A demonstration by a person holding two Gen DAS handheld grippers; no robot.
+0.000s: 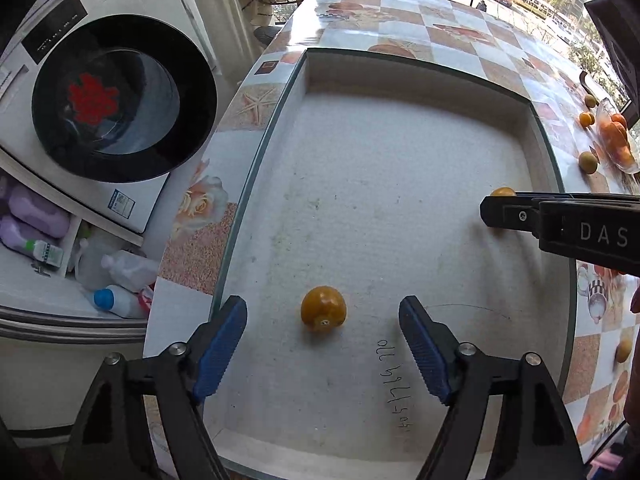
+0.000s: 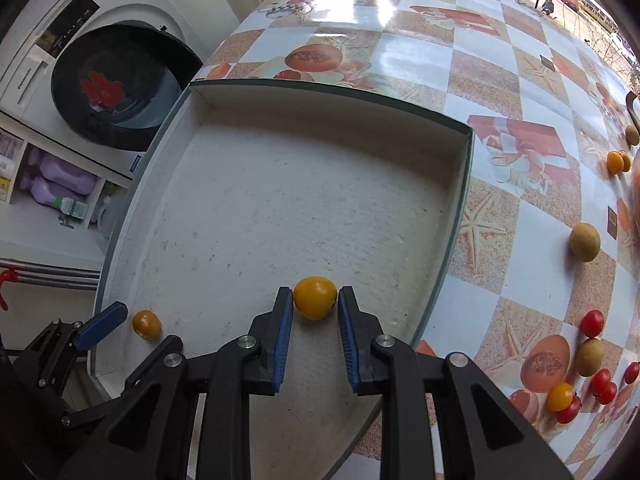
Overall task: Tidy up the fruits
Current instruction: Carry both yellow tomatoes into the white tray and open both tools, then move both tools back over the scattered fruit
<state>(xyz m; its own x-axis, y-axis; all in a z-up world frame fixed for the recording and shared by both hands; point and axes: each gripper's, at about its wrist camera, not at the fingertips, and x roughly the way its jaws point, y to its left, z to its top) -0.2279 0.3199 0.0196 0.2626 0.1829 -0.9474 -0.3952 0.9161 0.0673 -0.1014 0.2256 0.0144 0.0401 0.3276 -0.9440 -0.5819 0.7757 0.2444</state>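
Right gripper [image 2: 312, 308] narrowed around smooth round yellow tomato [image 2: 315, 297], left gripper [image 1: 323, 320] wide, ribbed blue pads, grainy white foam tray [image 2: 280, 184]

right gripper [image 2: 314, 308] brackets yellow tomato [image 2: 315, 297] in tray [image 2: 466, 184].

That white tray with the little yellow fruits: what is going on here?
A person with a gripper in each hand is sorting small fruits into the white tray. The right gripper brackets a yellow fruit on the tray floor, jaws close beside it. The left gripper is open around another yellow fruit. More fruits wait on the patterned table.
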